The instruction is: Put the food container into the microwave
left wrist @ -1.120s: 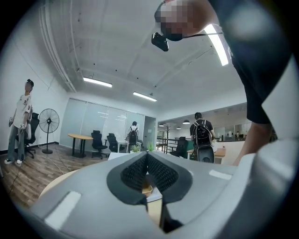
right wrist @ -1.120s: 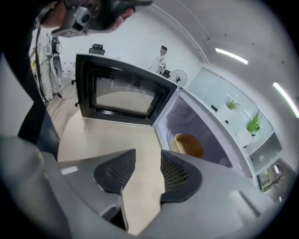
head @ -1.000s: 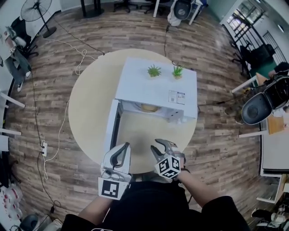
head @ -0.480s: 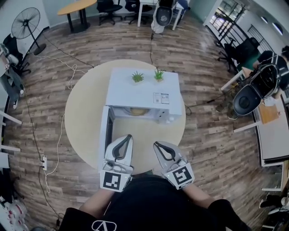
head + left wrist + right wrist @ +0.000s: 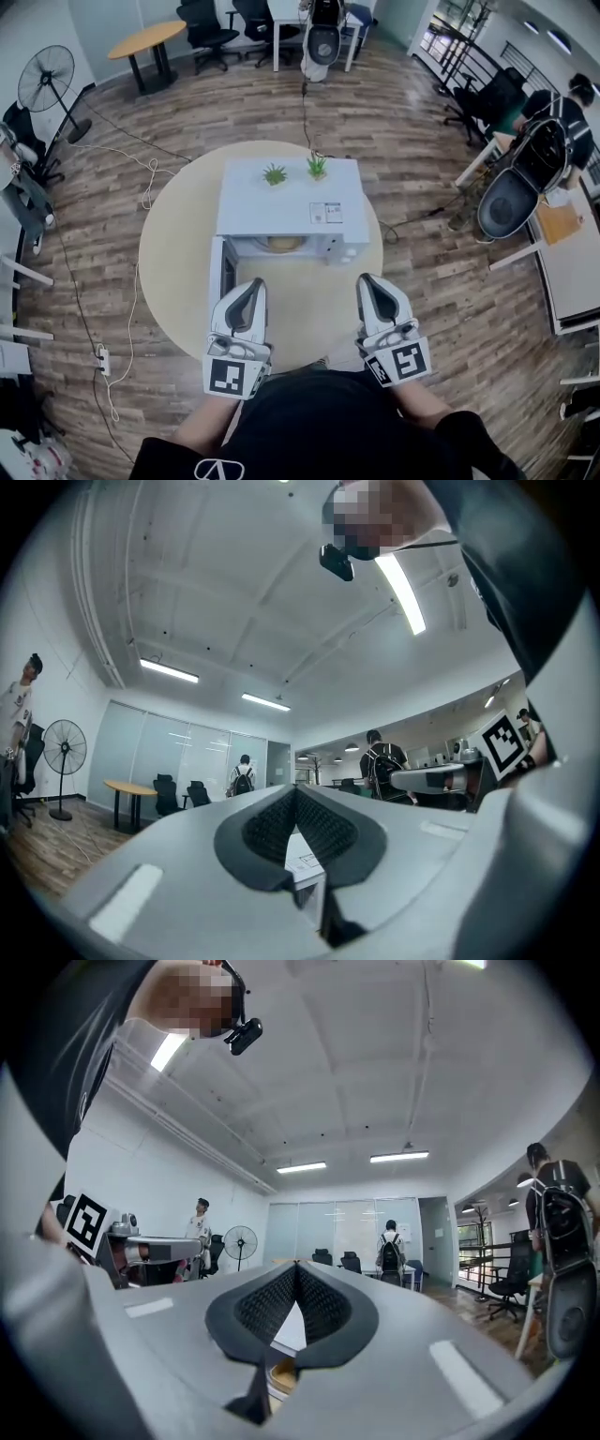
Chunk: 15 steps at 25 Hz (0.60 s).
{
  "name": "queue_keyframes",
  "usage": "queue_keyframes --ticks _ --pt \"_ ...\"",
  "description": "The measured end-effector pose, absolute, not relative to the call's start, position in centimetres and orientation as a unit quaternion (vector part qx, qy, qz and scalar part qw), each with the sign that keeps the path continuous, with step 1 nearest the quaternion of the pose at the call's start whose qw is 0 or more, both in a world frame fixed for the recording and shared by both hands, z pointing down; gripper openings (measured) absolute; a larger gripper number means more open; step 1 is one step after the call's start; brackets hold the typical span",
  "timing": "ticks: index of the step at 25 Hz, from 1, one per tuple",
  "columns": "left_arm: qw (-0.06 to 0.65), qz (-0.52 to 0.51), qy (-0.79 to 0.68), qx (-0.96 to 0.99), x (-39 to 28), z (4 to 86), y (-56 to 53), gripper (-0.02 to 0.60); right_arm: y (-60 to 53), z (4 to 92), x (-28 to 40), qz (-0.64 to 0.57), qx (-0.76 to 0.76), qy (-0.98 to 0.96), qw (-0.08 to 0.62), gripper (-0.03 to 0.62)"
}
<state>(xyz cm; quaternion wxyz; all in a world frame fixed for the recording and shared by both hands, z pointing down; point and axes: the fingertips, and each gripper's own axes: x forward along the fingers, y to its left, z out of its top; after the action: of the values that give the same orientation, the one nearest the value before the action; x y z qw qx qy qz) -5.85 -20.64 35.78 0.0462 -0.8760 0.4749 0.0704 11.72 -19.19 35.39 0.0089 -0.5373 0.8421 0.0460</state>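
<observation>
From where I stood, the round beige tabletop (image 5: 178,272) carried only one big thing, a white box-shaped microwave (image 5: 286,206) set near its middle, so that it left a bare strip of tabletop in front where the person could work. The microwave's hinged door (image 5: 222,272) stood swung wide to the left, which kept the cavity open to view from above. The person held both tools low, near the body and over the near edge of the tabletop, well apart from the oven. To my eye this was because nothing was left to carry. The left tongs (image 5: 249,292) were pressed together with nothing between them, and the right tongs (image 5: 371,286) were pressed together and empty as well, both pointing roughly towards the oven. The shallow yellowish food container (image 5: 284,244) sat inside the cavity, just behind the front sill, so the placing itself looked finished, with only the door not yet closed. Two small green potted plants (image 5: 275,174) stood on the oven's top towards the back, out of the way of the opening.
</observation>
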Motion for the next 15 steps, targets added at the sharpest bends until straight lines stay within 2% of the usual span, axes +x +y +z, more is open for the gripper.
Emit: queue_keyframes --ticks 15 --pt "0.057 0.084 0.472 -0.876 -4.6 34.8 -21.4 0.0 -20.0 35.9 13.1 0.049 -0.551 0.833 -0.005 0.006"
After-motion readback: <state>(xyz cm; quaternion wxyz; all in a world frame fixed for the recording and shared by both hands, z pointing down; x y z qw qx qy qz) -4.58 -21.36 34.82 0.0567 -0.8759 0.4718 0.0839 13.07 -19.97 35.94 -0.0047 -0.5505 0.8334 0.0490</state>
